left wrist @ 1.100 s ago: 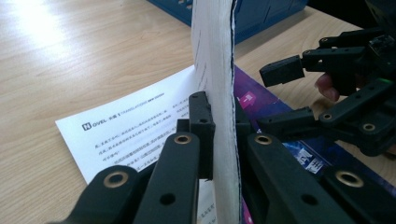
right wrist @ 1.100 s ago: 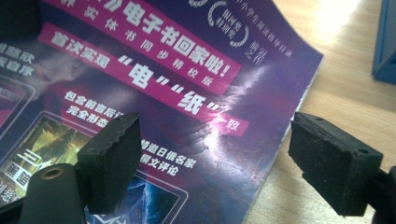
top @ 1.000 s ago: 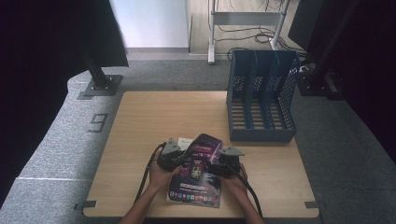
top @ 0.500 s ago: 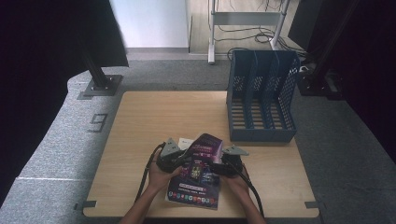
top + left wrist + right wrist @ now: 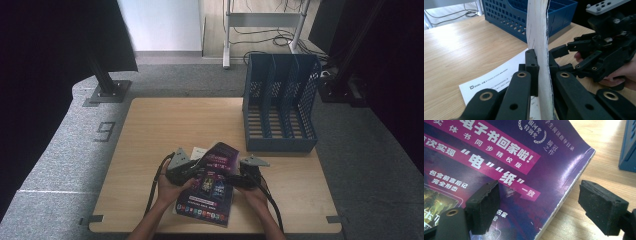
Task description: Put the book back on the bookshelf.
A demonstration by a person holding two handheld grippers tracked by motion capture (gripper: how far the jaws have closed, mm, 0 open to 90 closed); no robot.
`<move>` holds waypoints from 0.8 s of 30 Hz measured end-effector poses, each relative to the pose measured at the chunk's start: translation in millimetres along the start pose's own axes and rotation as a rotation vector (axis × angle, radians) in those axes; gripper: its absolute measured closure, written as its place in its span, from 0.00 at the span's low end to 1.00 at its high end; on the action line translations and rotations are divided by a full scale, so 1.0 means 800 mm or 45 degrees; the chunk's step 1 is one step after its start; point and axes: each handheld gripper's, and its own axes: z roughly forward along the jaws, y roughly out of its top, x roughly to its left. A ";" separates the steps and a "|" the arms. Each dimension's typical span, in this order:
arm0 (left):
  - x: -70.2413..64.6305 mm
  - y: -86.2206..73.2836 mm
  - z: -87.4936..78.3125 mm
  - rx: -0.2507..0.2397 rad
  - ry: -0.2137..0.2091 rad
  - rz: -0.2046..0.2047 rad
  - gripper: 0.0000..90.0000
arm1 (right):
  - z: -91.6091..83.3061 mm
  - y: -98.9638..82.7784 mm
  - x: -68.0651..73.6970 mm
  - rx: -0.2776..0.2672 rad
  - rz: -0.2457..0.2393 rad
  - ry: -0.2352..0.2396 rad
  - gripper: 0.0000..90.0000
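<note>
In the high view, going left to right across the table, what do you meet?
Left claw shut on the book's edge → purple glossy paperback book → right claw, open → blue plastic slotted file rack, far right.

The purple book (image 5: 212,175) is being tipped a little further over toward the left of the high view, its top corner now sitting slightly lower in the frame. The left gripper (image 5: 192,167), clamped on the book's edge, is shifting slightly with it. The right gripper (image 5: 239,180) is edging marginally toward the cover.
</note>
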 end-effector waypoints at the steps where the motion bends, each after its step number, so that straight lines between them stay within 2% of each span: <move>1: 0.000 0.000 0.000 -0.001 -0.002 -0.001 0.96 | 0.001 0.000 -0.001 0.005 0.010 0.021 0.18; 6: 0.000 0.000 0.000 0.001 -0.006 0.000 0.96 | 0.004 -0.001 -0.002 0.027 0.025 0.053 0.17; 24: -0.004 0.003 -0.003 -0.017 -0.012 0.013 0.96 | 0.005 -0.001 -0.005 0.044 0.066 0.097 0.14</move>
